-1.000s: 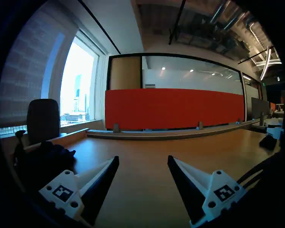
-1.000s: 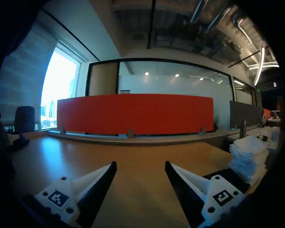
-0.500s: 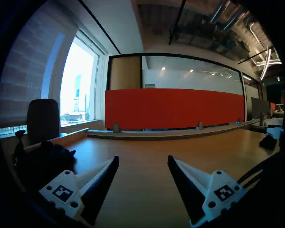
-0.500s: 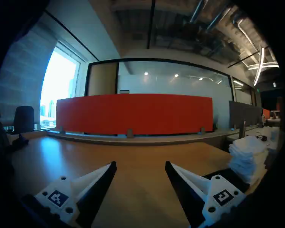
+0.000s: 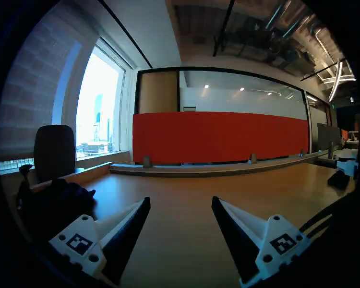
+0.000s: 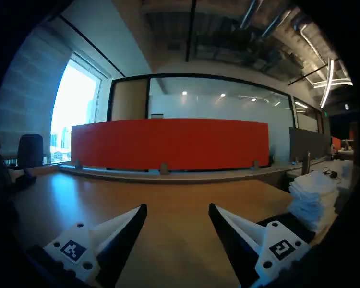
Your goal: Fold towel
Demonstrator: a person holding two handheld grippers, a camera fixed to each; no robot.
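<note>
- Your left gripper (image 5: 180,198): fingers wide apart, empty, over the tan wooden desk (image 5: 189,185).
- Your right gripper (image 6: 177,205): same deal.
- Stack of folded white towels (image 6: 314,199): right edge, right gripper view.
- Dark lump (image 5: 60,199), lower left, left gripper view: maybe a bag.

Wooden tabletop (image 5: 180,187) ran wide, bare in middle. Red divider panel (image 5: 218,137) stood along far edge on small brackets. Black crumpled bundle (image 5: 60,201) lay at left edge. Small black object (image 5: 338,179) sat near right edge. In right gripper view, stack of folded white towels (image 6: 314,199) rested at right edge.
</note>
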